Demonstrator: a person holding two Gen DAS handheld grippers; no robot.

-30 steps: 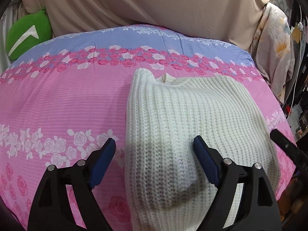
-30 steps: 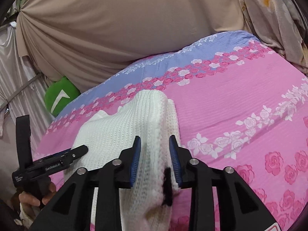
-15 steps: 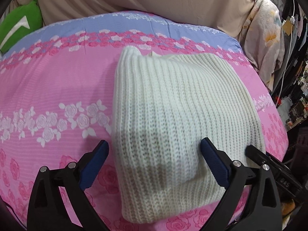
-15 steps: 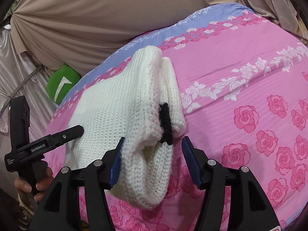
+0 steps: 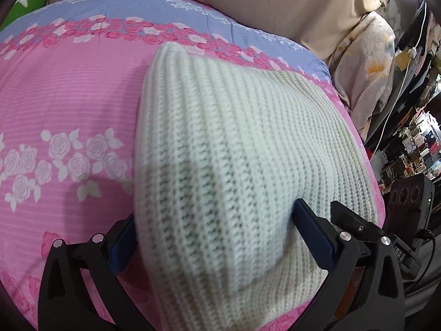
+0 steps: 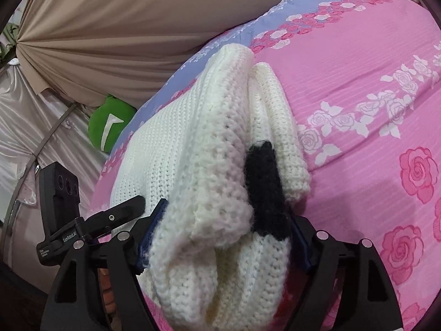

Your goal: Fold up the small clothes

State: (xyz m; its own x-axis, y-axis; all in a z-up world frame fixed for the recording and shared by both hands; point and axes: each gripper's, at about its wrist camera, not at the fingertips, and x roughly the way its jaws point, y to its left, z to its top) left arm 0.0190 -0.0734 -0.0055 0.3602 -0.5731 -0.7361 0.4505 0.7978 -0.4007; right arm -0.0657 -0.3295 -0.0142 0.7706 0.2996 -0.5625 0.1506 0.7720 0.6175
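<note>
Nearest the left wrist camera, the left gripper (image 5: 217, 237) has its jaws spread wide, having just been opening, and the near end of the folded white knit sweater (image 5: 237, 149) bulges up between them. The blue pads (image 5: 314, 237) sit at the knit's sides; whether they press on it cannot be told, since the wool is blurred there.

In the right wrist view the right gripper (image 6: 223, 237) also stands wide, its jaws having just been opening, with the sweater's (image 6: 193, 149) thick folded edge lying between the pads (image 6: 148, 237). The fabric fills most of the gap, and real pressure cannot be made out. A small black knitted patch (image 6: 264, 190) shows on the fold just ahead of the right-hand pad.

The sweater lies on the pink rose-printed bedspread (image 5: 69, 104), its long axis running away from both cameras toward the blue band (image 5: 154, 8) at the far side of the bed. Its narrower, rounded end points that way and the broad folded end sits at the grippers. In the right view the layers stack, with a lower fold (image 6: 278, 121) peeking out on the right.

Beyond the bed hang beige draped cloth (image 6: 137, 27) and a green cushion (image 6: 107, 127).
</note>
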